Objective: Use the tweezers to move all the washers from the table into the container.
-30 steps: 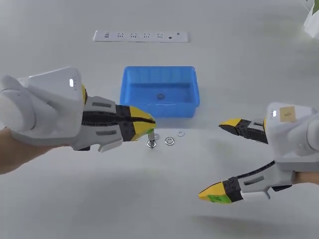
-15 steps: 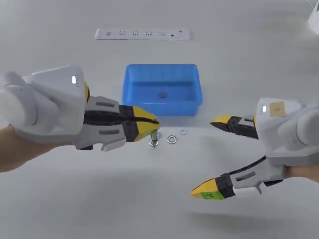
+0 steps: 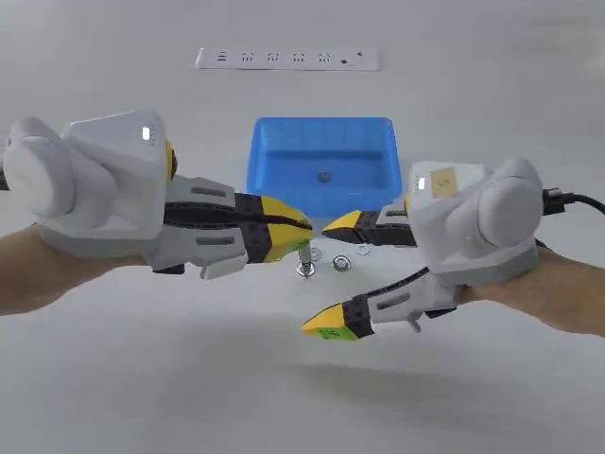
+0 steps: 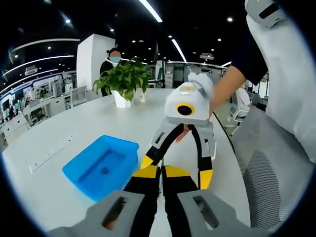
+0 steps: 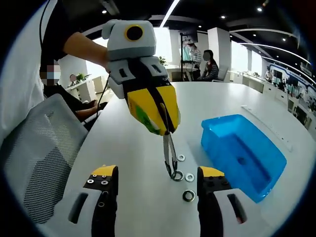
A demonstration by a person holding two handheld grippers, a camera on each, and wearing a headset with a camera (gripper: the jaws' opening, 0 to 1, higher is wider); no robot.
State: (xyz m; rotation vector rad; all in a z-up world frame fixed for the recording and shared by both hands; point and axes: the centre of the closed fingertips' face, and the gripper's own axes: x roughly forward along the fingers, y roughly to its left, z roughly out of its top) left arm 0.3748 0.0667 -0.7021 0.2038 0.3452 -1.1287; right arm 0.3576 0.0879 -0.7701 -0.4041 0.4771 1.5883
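Note:
My left gripper [image 3: 302, 230] is shut on metal tweezers [image 3: 303, 257] that point down at the table. In the right gripper view the tweezers [image 5: 169, 153] have their tips on one washer [image 5: 177, 175]. Other small metal washers [image 5: 189, 196] lie close beside it, in front of the blue container [image 3: 321, 142]. One washer [image 3: 324, 176] lies inside the container. My right gripper [image 3: 321, 277] stands open just right of the washers, one jaw near the container and one toward me.
A white power strip [image 3: 288, 59] lies on the table behind the container. The grey tabletop [image 3: 142, 378] stretches wide on all sides. Office chairs [image 5: 34, 148] and seated people are beyond the table's edge in the gripper views.
My right gripper has moved left, from the right side up to the washers opposite the left gripper. The left gripper has held the tweezers over the washers.

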